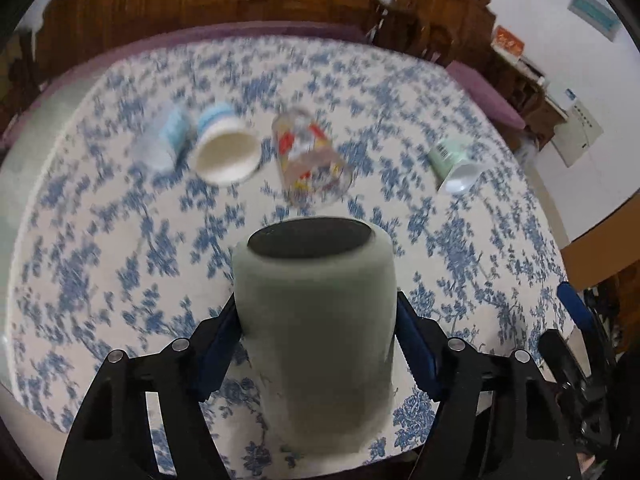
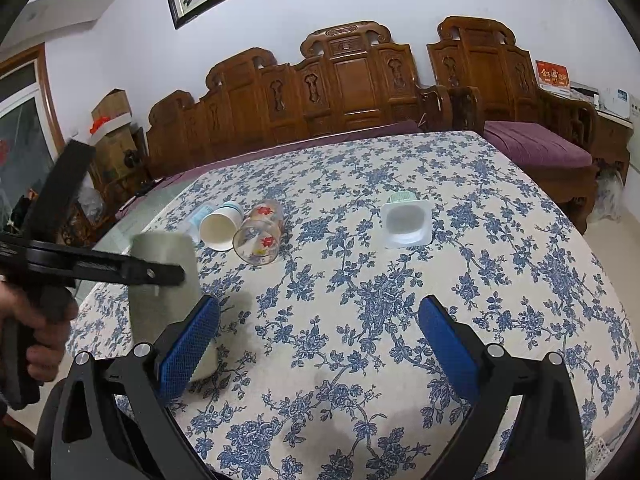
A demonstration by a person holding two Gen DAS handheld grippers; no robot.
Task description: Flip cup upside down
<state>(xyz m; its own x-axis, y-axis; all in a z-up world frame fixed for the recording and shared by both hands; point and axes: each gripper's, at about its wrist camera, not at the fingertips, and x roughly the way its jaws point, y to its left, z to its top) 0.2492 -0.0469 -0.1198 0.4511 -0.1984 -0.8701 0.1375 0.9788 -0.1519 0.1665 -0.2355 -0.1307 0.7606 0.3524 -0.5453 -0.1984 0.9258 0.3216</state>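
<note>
Cup (image 1: 316, 320) — grey-green, matte, dark recessed end up — between left gripper (image 1: 316, 344) jaws.

The left gripper (image 1: 316, 320) is clamping its two blue-padded fingers (image 1: 414, 344) against opposite sides of the grey cup (image 1: 316, 320), gripping it around the middle of its wall. From the right wrist view, the person's left hand (image 2: 38, 332) is wrapping around the black handle, reaching in level from the side. The right gripper (image 2: 318, 344) is hovering with its blue pads (image 2: 188, 344) spread wide apart, gripping nothing.
</note>
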